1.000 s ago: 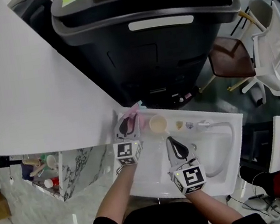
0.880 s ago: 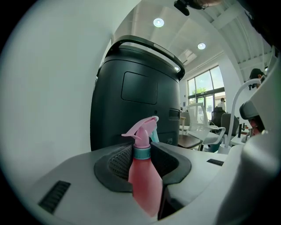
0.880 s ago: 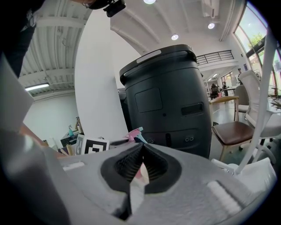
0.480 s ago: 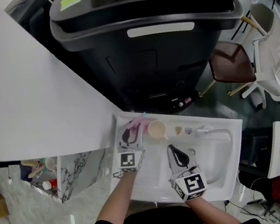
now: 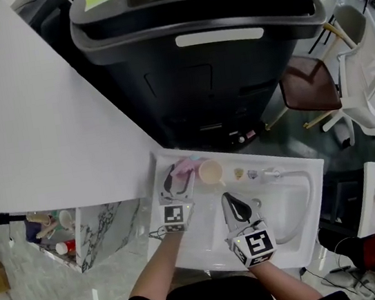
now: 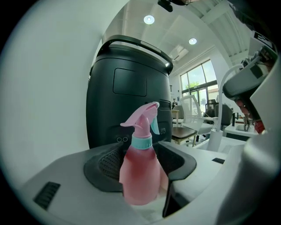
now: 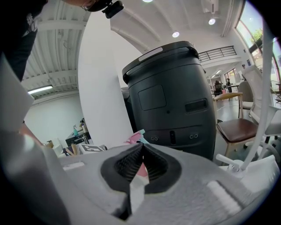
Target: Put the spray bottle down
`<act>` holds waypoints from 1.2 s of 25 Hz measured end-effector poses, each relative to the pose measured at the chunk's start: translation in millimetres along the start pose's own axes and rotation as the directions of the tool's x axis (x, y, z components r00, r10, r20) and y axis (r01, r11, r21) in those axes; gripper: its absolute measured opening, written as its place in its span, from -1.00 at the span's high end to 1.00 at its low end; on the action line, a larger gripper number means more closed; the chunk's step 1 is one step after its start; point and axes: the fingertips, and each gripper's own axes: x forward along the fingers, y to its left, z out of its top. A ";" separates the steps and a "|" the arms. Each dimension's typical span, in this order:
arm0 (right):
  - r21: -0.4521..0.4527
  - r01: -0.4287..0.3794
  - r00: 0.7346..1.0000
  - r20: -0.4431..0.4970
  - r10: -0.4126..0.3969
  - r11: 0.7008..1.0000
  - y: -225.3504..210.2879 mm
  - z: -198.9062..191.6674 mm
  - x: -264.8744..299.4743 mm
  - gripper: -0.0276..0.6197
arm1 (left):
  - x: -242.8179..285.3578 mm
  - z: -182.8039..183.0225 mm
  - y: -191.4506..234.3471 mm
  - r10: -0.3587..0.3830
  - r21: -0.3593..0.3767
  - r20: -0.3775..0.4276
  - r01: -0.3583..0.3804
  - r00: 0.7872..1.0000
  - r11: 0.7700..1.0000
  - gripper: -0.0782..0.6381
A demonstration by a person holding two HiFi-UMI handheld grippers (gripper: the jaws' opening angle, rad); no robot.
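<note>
A pink spray bottle [image 6: 140, 171] with a teal collar and pink trigger head stands upright on the white counter, between the jaws of my left gripper [image 6: 145, 160]. Those jaws are opening, and the pads stand slightly off the bottle's sides. From the head view the bottle [image 5: 184, 167] is at the counter's far left corner, with the left gripper [image 5: 176, 177] around it. My right gripper [image 5: 236, 205] hovers over the basin with its tips together and nothing held. In the right gripper view its shut tips [image 7: 141, 147] partly hide the bottle [image 7: 133, 139].
A pale round cup [image 5: 210, 172] stands just right of the bottle. A faucet [image 5: 275, 173] and small items line the back of the white sink counter [image 5: 307, 247]. A large black bin [image 5: 208, 52] rises behind, a white wall panel [image 5: 22, 114] at left, and a chair [image 5: 317, 81] at right.
The left gripper has sunk a little with the bottle, and its jaws have spread wider around it. The right gripper has stayed where it was.
</note>
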 end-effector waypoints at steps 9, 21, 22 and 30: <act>-0.030 0.006 1.000 0.005 -0.005 1.000 7.9 4.2 -14.1 0.92 | -32.5 5.1 3.1 -0.014 -0.088 -0.002 0.014 1.000 0.996 -0.03; -0.031 0.110 0.993 0.043 -0.108 0.993 53.3 -6.8 -76.9 0.92 | -179.9 52.3 -57.4 -0.097 -0.201 0.001 0.095 0.995 0.975 0.43; -0.028 0.124 0.991 0.049 -0.122 0.992 59.4 -7.8 -88.1 0.92 | -198.3 54.1 -64.4 -0.111 -0.223 0.005 0.109 0.994 0.969 0.58; -0.067 0.221 0.974 0.062 -0.217 0.973 158.9 -47.2 -195.3 0.92 | -356.7 53.5 -105.0 -0.195 -0.254 0.023 0.194 0.981 0.947 0.72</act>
